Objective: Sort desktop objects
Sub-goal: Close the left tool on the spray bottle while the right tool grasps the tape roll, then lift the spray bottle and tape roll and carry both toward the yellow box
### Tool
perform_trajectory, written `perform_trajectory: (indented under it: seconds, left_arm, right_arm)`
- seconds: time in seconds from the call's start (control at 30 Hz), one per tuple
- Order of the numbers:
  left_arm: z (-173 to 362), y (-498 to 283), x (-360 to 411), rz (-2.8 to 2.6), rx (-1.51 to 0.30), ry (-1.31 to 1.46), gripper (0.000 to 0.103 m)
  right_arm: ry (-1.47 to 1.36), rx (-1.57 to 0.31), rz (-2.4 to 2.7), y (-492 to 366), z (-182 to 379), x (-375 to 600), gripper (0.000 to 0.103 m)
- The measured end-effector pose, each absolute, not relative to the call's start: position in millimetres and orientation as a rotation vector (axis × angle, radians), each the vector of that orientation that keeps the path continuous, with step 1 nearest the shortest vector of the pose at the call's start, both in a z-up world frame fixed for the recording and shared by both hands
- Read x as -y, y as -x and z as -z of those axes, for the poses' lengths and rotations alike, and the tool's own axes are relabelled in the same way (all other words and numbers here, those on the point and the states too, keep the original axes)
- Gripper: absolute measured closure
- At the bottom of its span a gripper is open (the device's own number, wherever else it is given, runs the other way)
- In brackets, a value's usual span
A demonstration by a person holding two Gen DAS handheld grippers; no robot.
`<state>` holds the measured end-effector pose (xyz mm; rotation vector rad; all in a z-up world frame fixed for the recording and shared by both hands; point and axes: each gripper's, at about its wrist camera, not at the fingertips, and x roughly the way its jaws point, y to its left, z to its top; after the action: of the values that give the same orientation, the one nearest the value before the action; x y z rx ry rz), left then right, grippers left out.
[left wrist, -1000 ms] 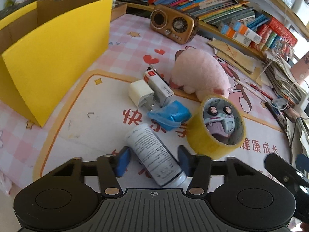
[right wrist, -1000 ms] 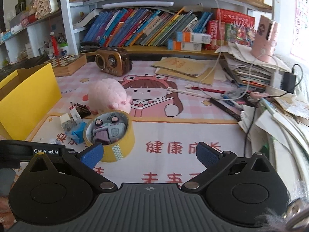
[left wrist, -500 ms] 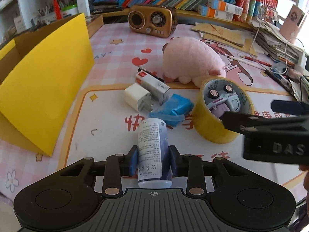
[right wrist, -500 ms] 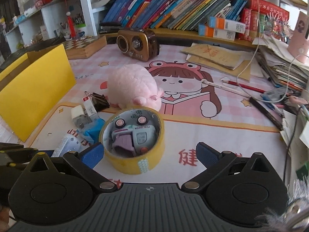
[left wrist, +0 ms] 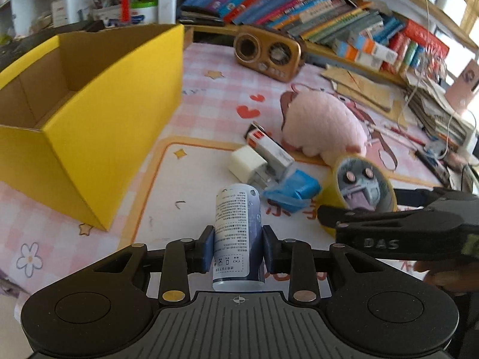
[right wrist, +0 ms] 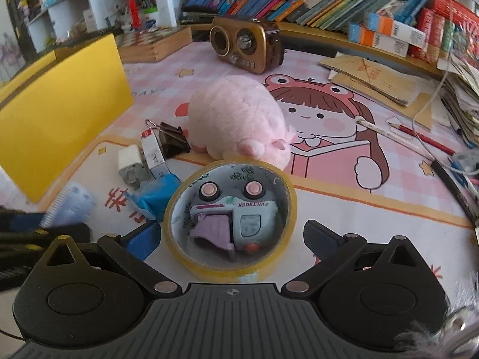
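Since a second ago, our left gripper [left wrist: 238, 248] has closed its blue pads on the white bottle [left wrist: 238, 233] and tipped it up off the mat, while our right gripper [right wrist: 230, 236] has moved in, jaws wide apart and touching nothing, to straddle the yellow tape roll [right wrist: 230, 218] with the toy truck [right wrist: 236, 218] inside. We judge sorting barely begun: the yellow box [left wrist: 89, 119] looks empty, and the pink plush [right wrist: 239, 119], charger [right wrist: 131, 164], binder clip [right wrist: 170, 140] and blue packet [right wrist: 155, 194] remain out.
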<state>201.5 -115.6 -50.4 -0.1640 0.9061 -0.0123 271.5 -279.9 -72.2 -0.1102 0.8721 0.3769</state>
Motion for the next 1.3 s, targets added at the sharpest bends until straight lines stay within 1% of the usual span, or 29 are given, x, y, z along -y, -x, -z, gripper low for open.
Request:
perform_trajectory:
  seconds: [0.03, 0.07, 0.1, 0.27, 0.57, 0.73, 1.3]
  left_arm:
    - [49, -201, 114, 0.008, -0.902, 0.175, 0.072]
    - [47, -200, 113, 0.005, -0.898, 0.189, 0.072]
    - [45, -199, 111, 0.004, -0.893, 0.198, 0.072]
    - [35, -195, 111, 0.019, -0.867, 0.210, 0.072]
    - [20, -193, 114, 0.084, -0.807, 0.244, 0.072]
    - [10, -186, 112, 0.134, -0.763, 0.258, 0.072]
    - [12, -128, 61, 0.253, -0.784, 0.271, 0.072]
  right_arm:
    - [0.124, -0.868, -0.370, -273, 73, 279, 0.004]
    - [0.131, -0.863, -0.368, -274, 73, 279, 0.009]
    - [0.129, -0.862, -0.378, -274, 73, 279, 0.016]
    - [0.121, -0.840, -0.379, -272, 67, 282, 0.017]
    - [0.060, -0.723, -0.340, -247, 27, 294, 0.017]
    - [0.054, -0.695, -0.315, -227, 10, 295, 0.017]
    - [0.036, -0.733, -0.184, -139, 7, 249, 0.017]
